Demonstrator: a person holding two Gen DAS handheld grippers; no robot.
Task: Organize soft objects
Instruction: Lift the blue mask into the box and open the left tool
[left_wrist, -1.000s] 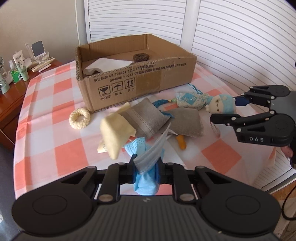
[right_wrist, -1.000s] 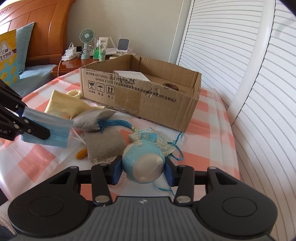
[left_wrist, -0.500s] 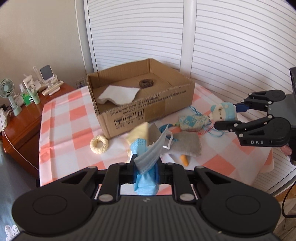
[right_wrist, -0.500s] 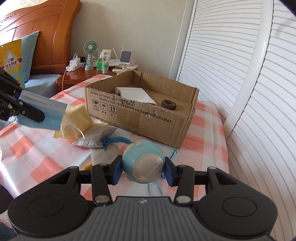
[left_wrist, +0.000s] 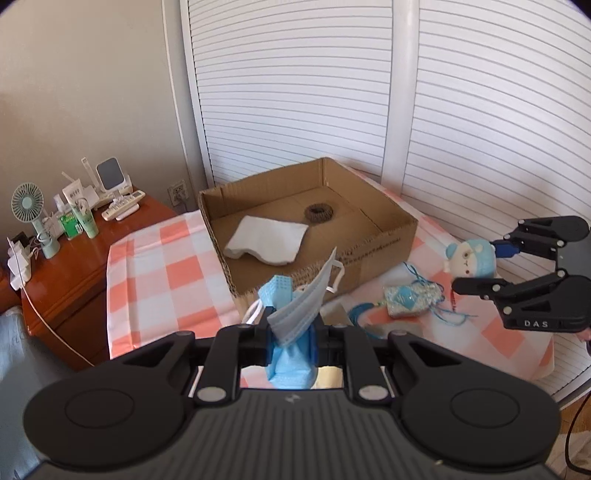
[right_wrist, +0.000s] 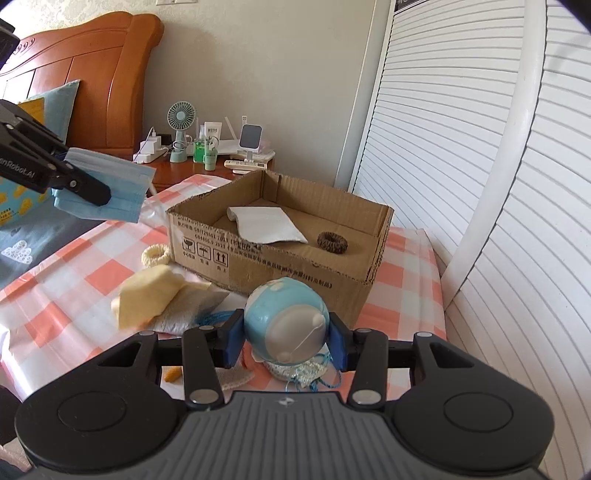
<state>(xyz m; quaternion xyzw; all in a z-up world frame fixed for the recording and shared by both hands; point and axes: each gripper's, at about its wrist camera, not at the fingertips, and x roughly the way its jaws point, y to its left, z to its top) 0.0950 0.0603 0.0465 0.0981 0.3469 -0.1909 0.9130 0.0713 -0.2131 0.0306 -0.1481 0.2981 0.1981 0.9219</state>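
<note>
Off to my left a mint handheld fan (left_wrist: 28, 206), green tubes (left_wrist: 79, 223), a white remote (left_wrist: 121, 209) and a charger (left_wrist: 17, 264) are sitting on the wooden nightstand (left_wrist: 74, 266), with white louvered doors (left_wrist: 295, 92) standing behind.

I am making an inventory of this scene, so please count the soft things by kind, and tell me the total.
Face masks: 1, the blue face mask
Dolls: 1, the blue doll
Hair rings: 2, brown hair ring, cream hair ring
White cloths: 1, white cloth
Pouches: 2 that I can tell, yellow pouch, grey pouch
Total: 7
</note>
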